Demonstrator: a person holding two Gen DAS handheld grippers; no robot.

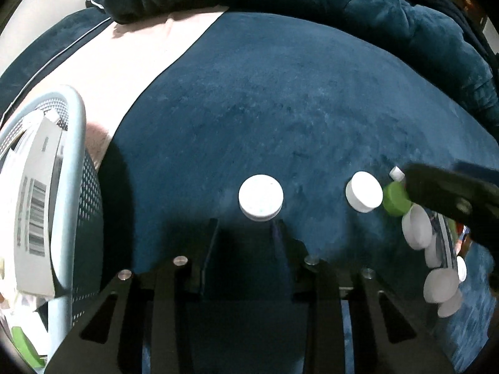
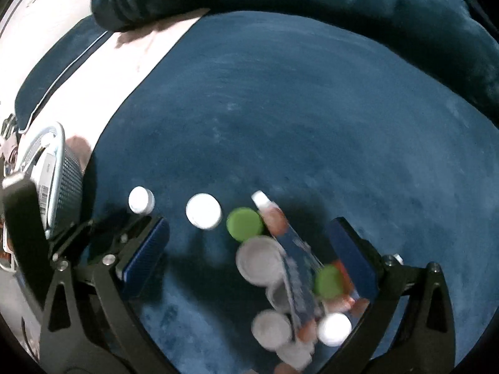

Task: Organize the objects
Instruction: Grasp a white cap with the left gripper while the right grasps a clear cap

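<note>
Left fingers (image 1: 209, 246) narrow at white cap (image 1: 261, 198), grip unclear; right fingers (image 2: 146, 249) spread wide; barcoded box (image 1: 34, 218) in basket (image 1: 78, 118).

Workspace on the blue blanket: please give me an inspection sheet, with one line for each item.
Surface: blue plush blanket, with a pink sheet beside it.
Job's things: two single white caps; a cluster of white and green caps around a tube; mesh basket already holding a box.
Clutter: nothing seen.
Grippers: left claw narrowed just behind the nearer white cap, nothing between the pads; right claw open above the cluster.
Cables: nothing seen.
Surroundings: a rumpled dark blanket behind.
</note>
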